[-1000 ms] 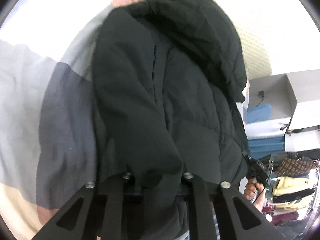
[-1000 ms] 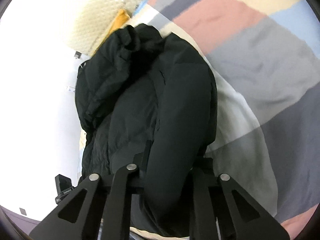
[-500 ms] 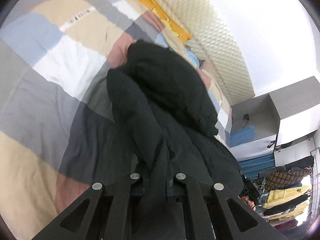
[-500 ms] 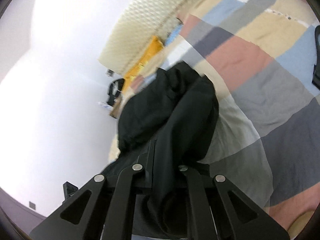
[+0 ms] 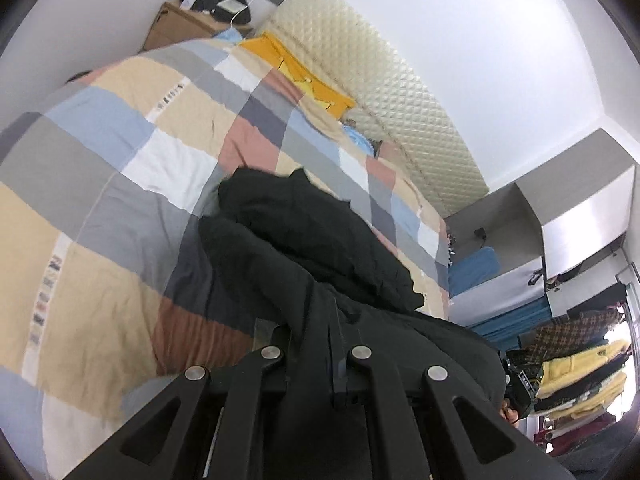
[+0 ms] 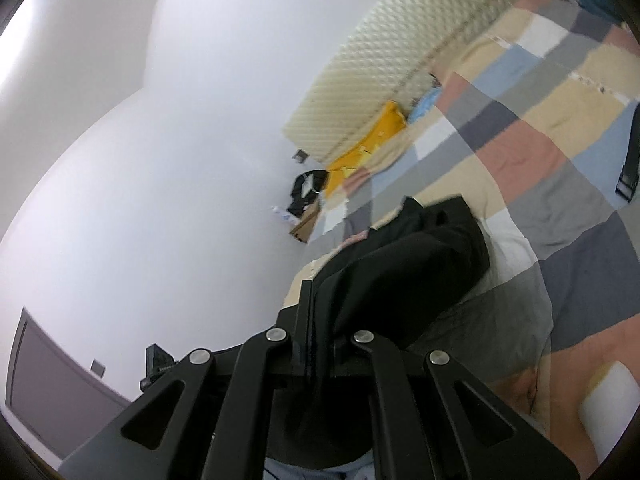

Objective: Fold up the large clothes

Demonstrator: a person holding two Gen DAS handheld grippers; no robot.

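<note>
A black padded jacket stretches from both grippers down to the checked bedspread, its far end with the hood still resting on the bed. My left gripper is shut on the jacket's near edge, and dark cloth drapes over its fingers. In the right wrist view the same jacket hangs in a thick fold from my right gripper, which is shut on it. Both grippers are lifted well above the bed.
A quilted cream headboard and a yellow pillow lie at the bed's far end, beside a wooden nightstand. Hanging clothes and grey cupboards fill the right. White wall is left of the right gripper.
Both grippers have risen and pulled back with the jacket's near edge, so the jacket now looks smaller and stretched. Their jaws have closed tighter on the cloth, and much more of the bed and room shows.
</note>
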